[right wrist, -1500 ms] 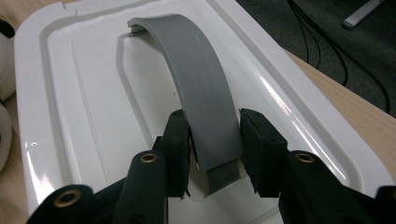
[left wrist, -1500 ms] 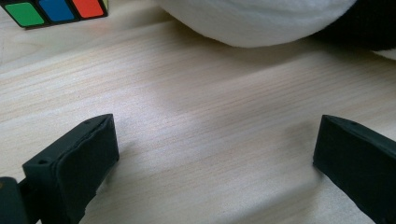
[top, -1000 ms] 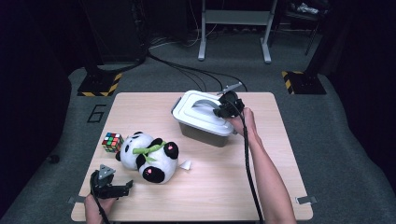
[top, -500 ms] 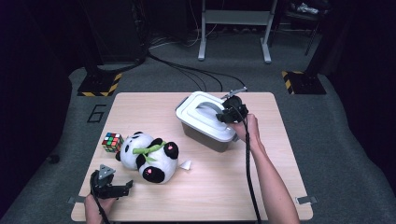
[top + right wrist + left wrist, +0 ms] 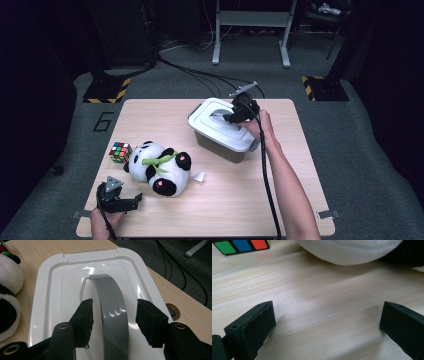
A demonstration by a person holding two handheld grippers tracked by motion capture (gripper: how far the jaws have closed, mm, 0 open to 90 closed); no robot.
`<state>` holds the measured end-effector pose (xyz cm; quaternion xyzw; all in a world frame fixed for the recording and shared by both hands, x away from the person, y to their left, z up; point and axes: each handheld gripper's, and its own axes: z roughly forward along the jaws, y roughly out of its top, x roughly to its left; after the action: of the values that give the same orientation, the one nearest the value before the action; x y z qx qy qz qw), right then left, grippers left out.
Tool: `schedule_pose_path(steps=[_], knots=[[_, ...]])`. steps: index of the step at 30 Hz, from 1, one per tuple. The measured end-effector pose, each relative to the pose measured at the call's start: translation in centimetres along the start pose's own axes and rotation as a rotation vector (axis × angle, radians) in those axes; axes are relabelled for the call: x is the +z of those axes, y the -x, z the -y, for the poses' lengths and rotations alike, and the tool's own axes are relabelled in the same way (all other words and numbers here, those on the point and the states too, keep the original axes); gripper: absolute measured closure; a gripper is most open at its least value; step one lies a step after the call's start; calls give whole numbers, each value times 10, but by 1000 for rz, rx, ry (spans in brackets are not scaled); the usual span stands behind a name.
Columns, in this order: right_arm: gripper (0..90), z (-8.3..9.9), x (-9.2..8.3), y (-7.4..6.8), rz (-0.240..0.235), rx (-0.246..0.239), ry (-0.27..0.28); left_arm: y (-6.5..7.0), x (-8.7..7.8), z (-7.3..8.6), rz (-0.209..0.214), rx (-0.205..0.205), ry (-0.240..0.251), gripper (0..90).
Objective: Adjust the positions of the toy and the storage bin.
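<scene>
High view: closest to the person, the left gripper [image 5: 131, 201] rests low on the wooden table [image 5: 220, 205] with its jaws wide apart and nothing between them. Just past it lies a panda toy [image 5: 159, 167], with a color cube [image 5: 120, 152] beside it. Farther back sits the box with the white lid [image 5: 220, 125]. The right gripper [image 5: 113, 312] is over the lid's grey handle [image 5: 112, 312]. Its jaws have just been opening, and the handle sits between them with a gap on each side.

On the pale wooden tabletop [image 5: 225, 200], the lidded white plastic storage box [image 5: 220, 131] sits far right; the black-and-white plush panda [image 5: 160, 169] lies centre-left, the multicoloured puzzle cube [image 5: 120, 152] just beside its left.
</scene>
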<state>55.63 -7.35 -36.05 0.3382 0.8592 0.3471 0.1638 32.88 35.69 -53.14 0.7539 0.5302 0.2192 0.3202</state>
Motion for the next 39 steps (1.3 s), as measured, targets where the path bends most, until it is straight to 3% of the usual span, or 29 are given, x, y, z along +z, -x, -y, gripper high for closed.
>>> schedule_pose_path(steps=[4, 6, 14, 21, 23, 28, 39], knots=[[584, -5, 5, -1, 19, -22, -20, 0, 0, 0, 0, 0, 0, 1], [636, -5, 6, -1, 7, -22, -15, 0, 0, 0, 0, 0, 0, 1], [664, -2, 2, -7, 12, -11, -24, 0, 0, 0, 0, 0, 0, 1], [669, 1, -3, -18, 31, 67, -47, 0, 0, 0, -1, -1, 1, 2], [670, 2, -5, -21, 34, 89, -51, -1, -1, 0, 1, 15, -12, 2], [671, 5, -8, -30, 42, 118, -49, -1, -1, 0, 1, 15, -12, 2], [671, 6, -8, -45, 43, 137, -42, -1, -1, 0, 1, 15, -12, 1]])
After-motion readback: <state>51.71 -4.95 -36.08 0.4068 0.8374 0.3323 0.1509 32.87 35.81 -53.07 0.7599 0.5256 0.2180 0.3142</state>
